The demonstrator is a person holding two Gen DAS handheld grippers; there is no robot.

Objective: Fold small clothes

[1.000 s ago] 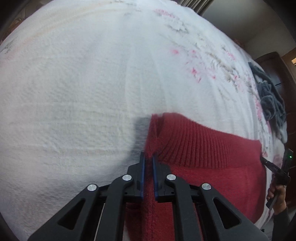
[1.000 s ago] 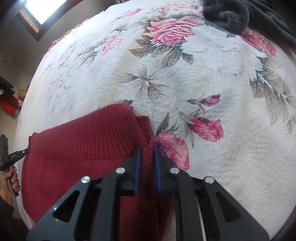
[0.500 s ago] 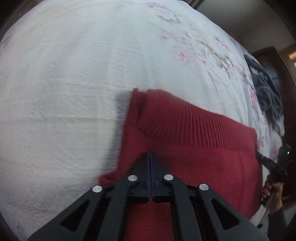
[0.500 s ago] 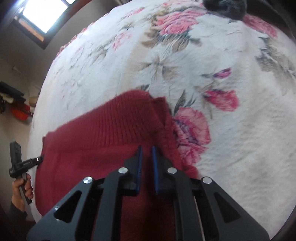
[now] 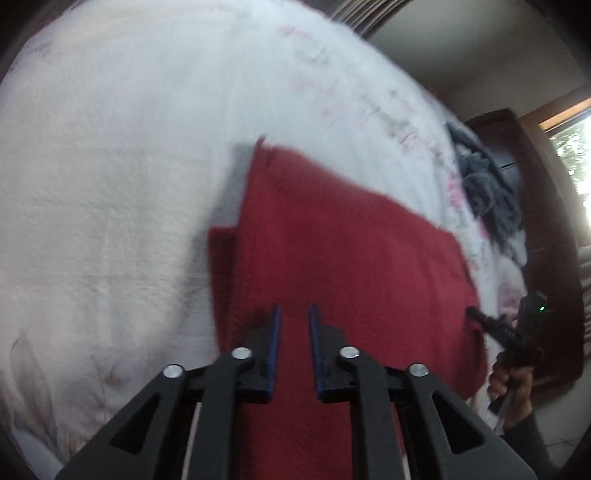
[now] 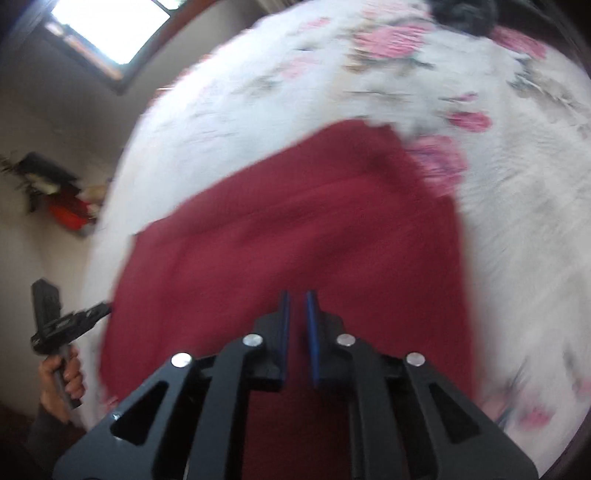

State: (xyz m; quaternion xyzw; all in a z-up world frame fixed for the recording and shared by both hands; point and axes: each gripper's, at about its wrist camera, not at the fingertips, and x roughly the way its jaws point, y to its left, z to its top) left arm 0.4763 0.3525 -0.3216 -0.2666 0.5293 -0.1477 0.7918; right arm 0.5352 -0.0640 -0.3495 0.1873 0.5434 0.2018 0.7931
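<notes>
Though blurred, unlabelled red sweater (image 5: 332,240).

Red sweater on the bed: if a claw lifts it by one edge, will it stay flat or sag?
The red sweater looks like soft knit with a folded layer at its left side, so it would probably sag. It seems thick, so perhaps weighty. Its fuzzy surface likely resists sliding on the bedspread.

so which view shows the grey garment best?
Left wrist: the grey garment lies in a heap at the bed's far right edge, blurred but mostly whole. Right wrist catches only a dark sliver at the top, cut off by the frame.
</notes>
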